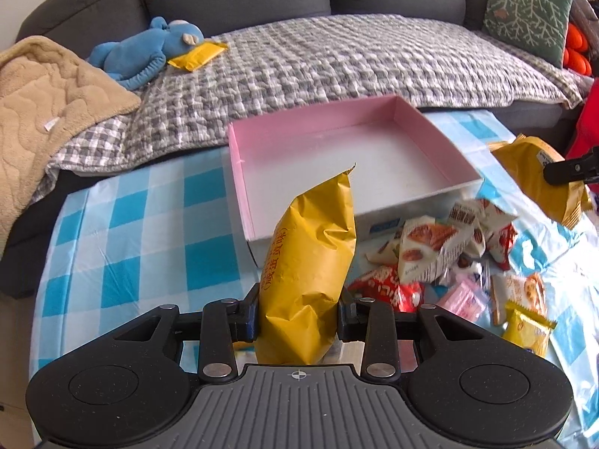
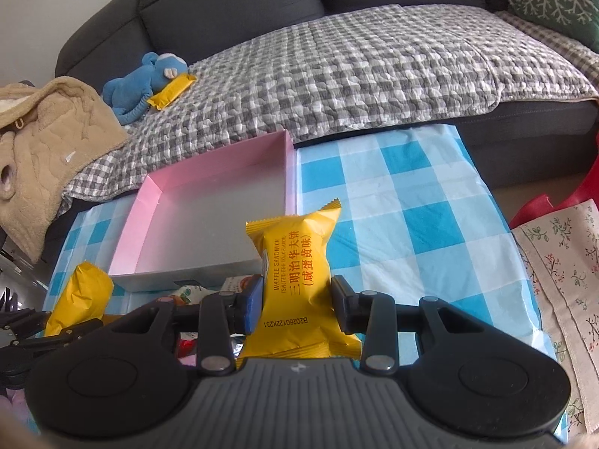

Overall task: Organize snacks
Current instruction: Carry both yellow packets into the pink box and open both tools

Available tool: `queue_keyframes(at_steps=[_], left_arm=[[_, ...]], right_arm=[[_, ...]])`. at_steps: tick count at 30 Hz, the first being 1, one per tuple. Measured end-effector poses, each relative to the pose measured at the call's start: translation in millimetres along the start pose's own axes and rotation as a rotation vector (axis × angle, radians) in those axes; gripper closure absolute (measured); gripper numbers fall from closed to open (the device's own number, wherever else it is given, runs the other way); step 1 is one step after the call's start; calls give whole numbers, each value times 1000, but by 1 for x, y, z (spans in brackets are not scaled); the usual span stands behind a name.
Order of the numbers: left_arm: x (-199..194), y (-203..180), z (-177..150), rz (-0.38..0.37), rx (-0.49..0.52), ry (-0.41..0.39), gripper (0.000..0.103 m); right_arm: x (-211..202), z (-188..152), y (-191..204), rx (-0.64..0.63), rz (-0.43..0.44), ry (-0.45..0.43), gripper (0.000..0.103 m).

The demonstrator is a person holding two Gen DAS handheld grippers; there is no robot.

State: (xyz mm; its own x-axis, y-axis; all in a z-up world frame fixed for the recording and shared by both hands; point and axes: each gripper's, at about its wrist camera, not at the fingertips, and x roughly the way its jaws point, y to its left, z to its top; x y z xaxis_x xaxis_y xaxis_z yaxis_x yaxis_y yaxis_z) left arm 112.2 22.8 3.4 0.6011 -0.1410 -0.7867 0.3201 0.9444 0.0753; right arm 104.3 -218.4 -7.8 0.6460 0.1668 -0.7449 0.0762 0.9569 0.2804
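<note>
My left gripper (image 1: 297, 314) is shut on a yellow snack packet (image 1: 310, 273), held upright above the checked tablecloth, in front of the open pink-lined box (image 1: 239, 157). My right gripper (image 2: 295, 299) is shut on another yellow waffle sandwich packet (image 2: 295, 262), held to the right of the box (image 2: 149, 202). The right gripper's packet also shows in the left wrist view (image 1: 539, 179), and the left one's in the right wrist view (image 2: 80, 292). The box is empty inside. A pile of mixed snack packets (image 1: 441, 258) lies on the cloth just in front of the box.
A blue-and-white checked cloth (image 2: 408, 202) covers the table. Behind it is a grey sofa with a checked quilt (image 1: 337, 60), a blue plush toy (image 1: 149, 48) with one more yellow packet (image 1: 198, 54) beside it, a beige blanket (image 1: 48, 93) and a green cushion (image 1: 528, 18). A floral cloth (image 2: 561, 280) lies at the right.
</note>
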Motion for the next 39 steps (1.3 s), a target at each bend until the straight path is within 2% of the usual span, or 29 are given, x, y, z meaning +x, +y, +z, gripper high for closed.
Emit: queue_keyframes(at_steps=[7,10,12,16,18,19,21,22,26,31,36,39], left_arm=[[8,-6,38,38,32,-31,69],[19,-9,59,54,49,-40,69],[29,-11,70,57,57,-43,69],[55,-14,85,68,70,-26,69],[63,-15,88,72,74,-23,69],[65,-14,88,72,72,-23,69],[67,-14,87,62,66,-25,69],[67,-14,86,57,66,-25,69],[69,-18,81,48,78,-21,69],[78,-20,87,75,83,-11,69],[95,-12,103,138,69,-21,68],[99,-5,107,129,33,-26,54]], right_arm=[[19,29,17,-25,22,-6,69],[31,45,29,-35,61,-9,78],[41,53,36,-46,88,-9,80],[65,62,45,-77,61,17,79],[68,61,43,-84,68,24,75],[67,60,39,-80,71,24,69],[63,60,30,-60,67,16,35],[61,59,25,-55,62,13,30],[60,56,12,-29,26,50,30],[71,49,11,-18,36,74,30],[73,52,15,-17,51,74,27],[70,54,16,-8,59,61,24]])
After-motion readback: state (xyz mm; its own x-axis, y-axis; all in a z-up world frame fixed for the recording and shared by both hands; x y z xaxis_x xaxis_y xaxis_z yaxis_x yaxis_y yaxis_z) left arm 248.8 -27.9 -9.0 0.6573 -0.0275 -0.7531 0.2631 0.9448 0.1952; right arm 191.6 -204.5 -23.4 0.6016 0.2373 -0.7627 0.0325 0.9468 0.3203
